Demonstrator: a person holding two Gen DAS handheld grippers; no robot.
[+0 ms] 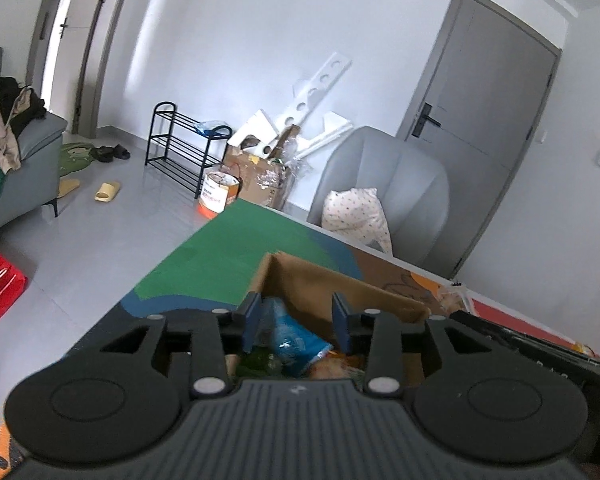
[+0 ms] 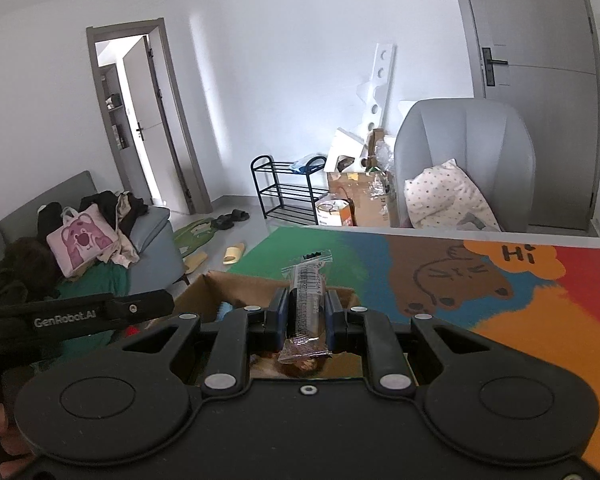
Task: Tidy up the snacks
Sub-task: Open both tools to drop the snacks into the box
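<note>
An open cardboard box [image 1: 342,284] stands on the colourful play mat [image 1: 228,256] that covers the table. My left gripper [image 1: 297,322] hovers over the box, open. A blue snack bag [image 1: 296,338] lies below its fingers among other packets, and the pads do not press on it. My right gripper [image 2: 306,312] is shut on a clear-wrapped snack bar [image 2: 306,280] with a barcode, held upright over the near side of the same box [image 2: 236,284]. The left tool's black housing [image 2: 100,310] crosses the left of the right wrist view.
Behind the table's far edge stands a grey armchair [image 2: 464,140] with a dotted pillow [image 2: 444,196]. A sofa [image 2: 152,240] piled with clothes is on the left. On the floor are a black shoe rack [image 2: 284,192], cartons and slippers.
</note>
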